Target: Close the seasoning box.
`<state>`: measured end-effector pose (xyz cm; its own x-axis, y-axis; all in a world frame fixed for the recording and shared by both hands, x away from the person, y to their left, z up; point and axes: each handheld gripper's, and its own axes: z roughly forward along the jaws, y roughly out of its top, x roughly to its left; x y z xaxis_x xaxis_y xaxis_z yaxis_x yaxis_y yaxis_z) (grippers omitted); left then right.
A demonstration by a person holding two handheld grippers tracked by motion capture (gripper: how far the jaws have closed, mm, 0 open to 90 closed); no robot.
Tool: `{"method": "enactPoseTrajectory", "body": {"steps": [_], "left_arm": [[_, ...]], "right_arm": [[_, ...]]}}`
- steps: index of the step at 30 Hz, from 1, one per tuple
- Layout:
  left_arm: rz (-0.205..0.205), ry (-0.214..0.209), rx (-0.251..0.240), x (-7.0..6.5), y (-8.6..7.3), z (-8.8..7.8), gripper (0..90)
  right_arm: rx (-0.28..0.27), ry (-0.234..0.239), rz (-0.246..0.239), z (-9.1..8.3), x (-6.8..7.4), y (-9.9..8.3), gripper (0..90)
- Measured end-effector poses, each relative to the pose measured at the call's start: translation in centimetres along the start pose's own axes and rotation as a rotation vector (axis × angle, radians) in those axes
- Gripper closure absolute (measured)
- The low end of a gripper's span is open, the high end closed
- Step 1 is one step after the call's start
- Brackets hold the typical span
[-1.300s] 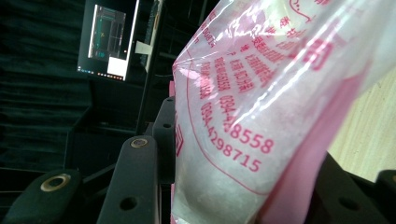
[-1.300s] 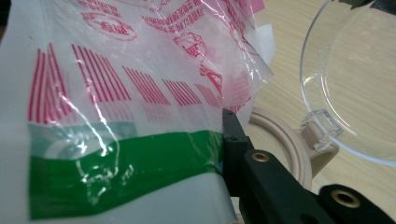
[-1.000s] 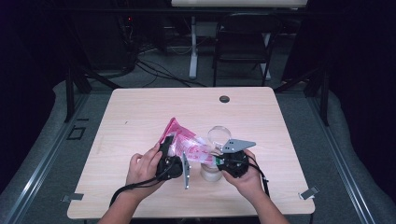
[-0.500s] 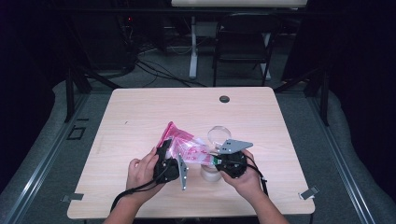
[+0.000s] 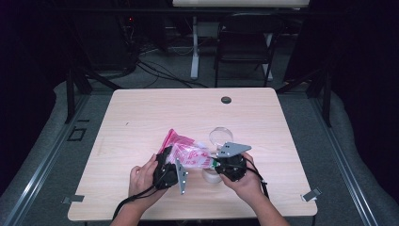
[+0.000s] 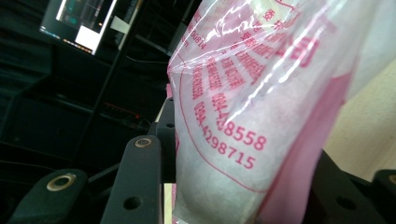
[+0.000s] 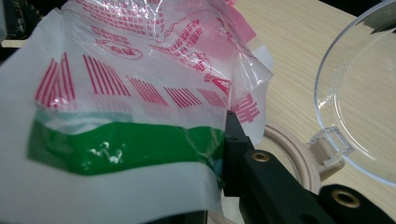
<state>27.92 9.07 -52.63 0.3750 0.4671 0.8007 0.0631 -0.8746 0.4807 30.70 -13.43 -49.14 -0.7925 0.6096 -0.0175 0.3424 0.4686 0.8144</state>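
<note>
The high view takes in the whole counter (image 5: 141, 117), with one pink-and-clear plastic bag (image 5: 186, 153) held just above it in the lower middle of the frame, between the left tongs (image 5: 165, 162) and the right tongs (image 5: 217, 162). The left gripper view adds what that view cannot: red printed digits on the bag (image 6: 243, 116), a white powdery fill in its lower part, and the two black jaws standing on either side of it, partly closed with the bag's body between them. The right gripper view brings out a green band across the bag's (image 7: 126, 140) white end, a clear round lid (image 7: 364, 102) at the right edge of the frame and the beige rim of a container (image 7: 289, 154) beneath it; here the jaws are pinched tight on the bag's end. Counted across the views: one bag, one lid, one container, two tongs, two hands. The left hand (image 5: 141, 176) wraps its tool from the lower left, and the right hand (image 5: 244, 181) cups its own from the lower right, both forearms entering at the bottom edge
</note>
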Motion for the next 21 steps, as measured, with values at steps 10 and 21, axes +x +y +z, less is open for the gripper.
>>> {"method": "enactPoseTrajectory", "body": {"steps": [10, 21], "left_arm": [[-0.015, -0.036, -0.002, -0.67, -0.21, 0.25, 67.1], [0.009, -0.047, 0.015, -0.85, -0.39, 0.39, 68.5]], "right_arm": [[0.005, -0.008, -0.005, 0.12, 0.06, -0.05, 90.0], [0.007, -0.006, -0.007, 0.19, 0.09, -0.07, 90.0]]}}
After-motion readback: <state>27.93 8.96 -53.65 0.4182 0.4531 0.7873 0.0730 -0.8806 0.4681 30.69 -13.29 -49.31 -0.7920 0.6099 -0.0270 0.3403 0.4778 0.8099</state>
